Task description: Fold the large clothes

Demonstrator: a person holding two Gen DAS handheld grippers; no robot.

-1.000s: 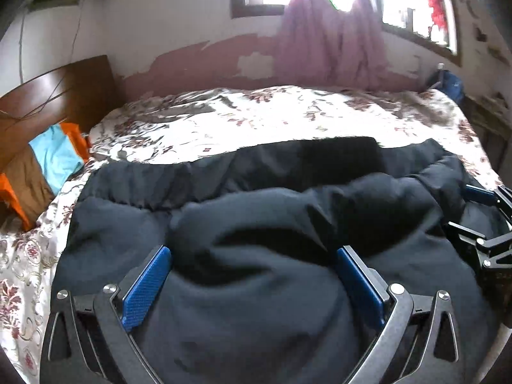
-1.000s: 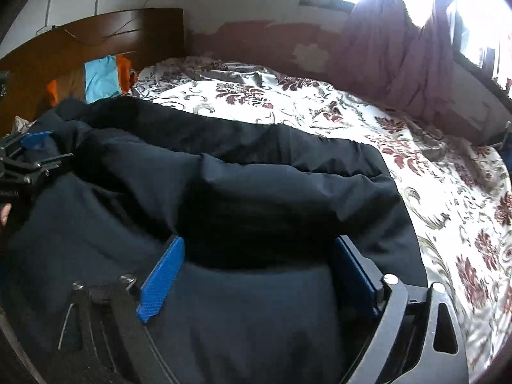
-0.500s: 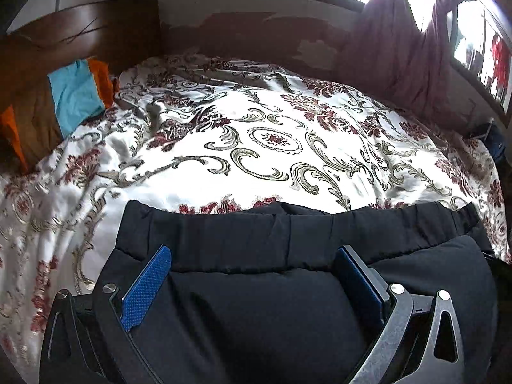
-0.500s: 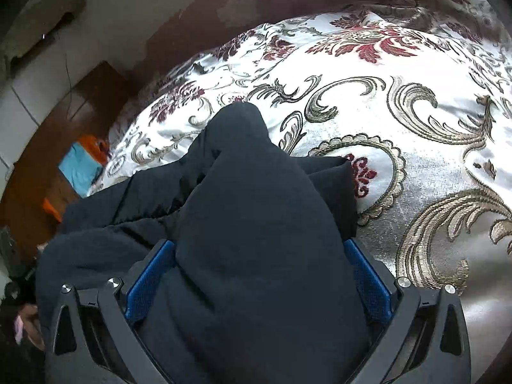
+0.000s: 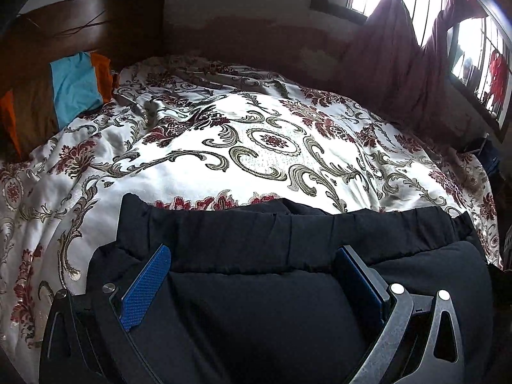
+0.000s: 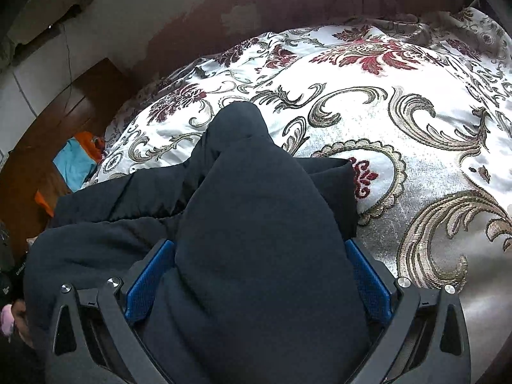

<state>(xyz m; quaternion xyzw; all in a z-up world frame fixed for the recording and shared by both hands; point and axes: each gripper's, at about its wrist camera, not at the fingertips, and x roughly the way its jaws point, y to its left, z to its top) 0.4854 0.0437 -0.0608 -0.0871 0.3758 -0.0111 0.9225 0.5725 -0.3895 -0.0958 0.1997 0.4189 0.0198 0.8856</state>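
A large black padded garment (image 5: 262, 313) lies on the flowered bedspread (image 5: 256, 147). Its gathered band (image 5: 288, 236) runs across just beyond my left gripper (image 5: 252, 251). That gripper's jaws stand wide over the cloth, and the blue pads (image 5: 145, 284) are apart from each other with fabric lying between them. In the right wrist view a thick hump of the same garment (image 6: 256, 224) fills the gap of my right gripper (image 6: 259, 243). The right gripper's jaws are at their widest, and a blue pad (image 6: 148, 283) sits on each side of the hump.
A wooden headboard (image 5: 80, 25) with blue and orange pillows (image 5: 75, 86) is at the far left. A dark red curtain (image 5: 393, 57) hangs under barred windows at the far right. Bare bedspread stretches beyond the garment. A hand (image 6: 12, 316) shows at the right view's left edge.
One second ago the garment lay spread far across the bed. Both grippers then swung and rolled, and the cloth now sits doubled near them with much bedspread bared. Little moved in the last half second.
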